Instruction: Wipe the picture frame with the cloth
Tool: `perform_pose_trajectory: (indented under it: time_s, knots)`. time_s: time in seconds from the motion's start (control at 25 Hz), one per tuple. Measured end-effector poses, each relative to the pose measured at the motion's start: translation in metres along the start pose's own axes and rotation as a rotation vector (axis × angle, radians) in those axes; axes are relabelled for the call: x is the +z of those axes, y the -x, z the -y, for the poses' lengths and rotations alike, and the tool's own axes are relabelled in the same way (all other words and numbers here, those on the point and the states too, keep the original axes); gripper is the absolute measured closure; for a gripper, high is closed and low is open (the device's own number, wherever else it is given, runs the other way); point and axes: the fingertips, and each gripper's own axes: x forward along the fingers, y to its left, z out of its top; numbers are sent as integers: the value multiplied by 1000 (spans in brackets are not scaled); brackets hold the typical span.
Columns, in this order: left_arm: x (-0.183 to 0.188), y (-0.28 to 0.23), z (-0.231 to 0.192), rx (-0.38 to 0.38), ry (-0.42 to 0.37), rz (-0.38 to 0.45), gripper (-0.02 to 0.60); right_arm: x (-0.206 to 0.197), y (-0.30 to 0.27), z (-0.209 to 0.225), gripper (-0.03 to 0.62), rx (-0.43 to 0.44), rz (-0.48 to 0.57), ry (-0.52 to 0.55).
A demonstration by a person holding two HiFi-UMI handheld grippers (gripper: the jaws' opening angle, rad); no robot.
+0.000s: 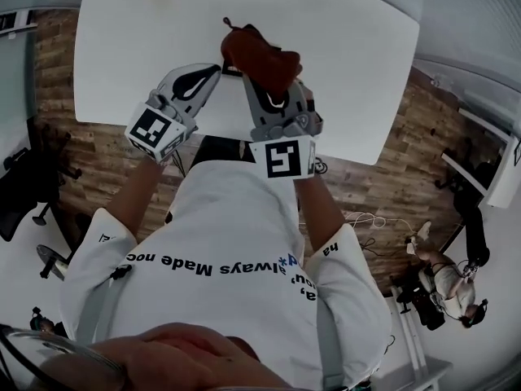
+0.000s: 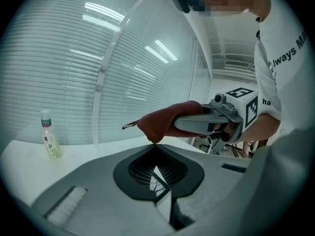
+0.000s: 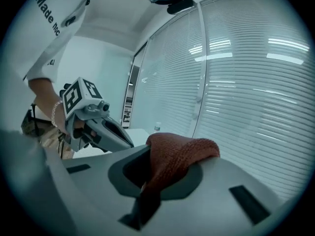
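My right gripper (image 1: 273, 88) is shut on a red-brown cloth (image 1: 259, 54), which bunches over its jaw tips above the white table (image 1: 138, 39). In the right gripper view the cloth (image 3: 179, 156) drapes between the jaws. My left gripper (image 1: 210, 72) sits just left of it, tips almost touching the cloth. Its jaws are closed on a thin dark picture frame (image 2: 157, 177). Only a glassy sliver of the frame shows between the pads, with a dark edge (image 1: 231, 70) in the head view. The cloth (image 2: 165, 121) hangs right above the left jaw tips.
A small bottle with a green cap (image 2: 49, 140) stands on the table's far side. Window blinds lie beyond the table. Dark chairs (image 1: 24, 177) are on the floor at left. Another person (image 1: 444, 279) sits at the lower right.
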Motion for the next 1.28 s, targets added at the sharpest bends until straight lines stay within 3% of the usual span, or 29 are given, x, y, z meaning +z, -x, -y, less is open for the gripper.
perform_pose_trajectory:
  time_s: [0.4,0.56,0.76,1.0,1.28]
  knots:
    - [-137,-49,-32,-9,69,-237,580,-105,-77,-18,563,97,-132,124]
    - [-175,-61,-45,6,85,-308,580,-147,-106,-24,563,130,-198,165]
    - [-199,-66,-48,-8,94,-366,580,-181,-132,-37,563,175,-266,221]
    - [-203,-70,-49,-18,90,-364,580,-216,-153,-48,563,227,-342,297]
    - [-200,-64,-51,1,96,-348,578,-211,-142,-59,563,235,-342,296]
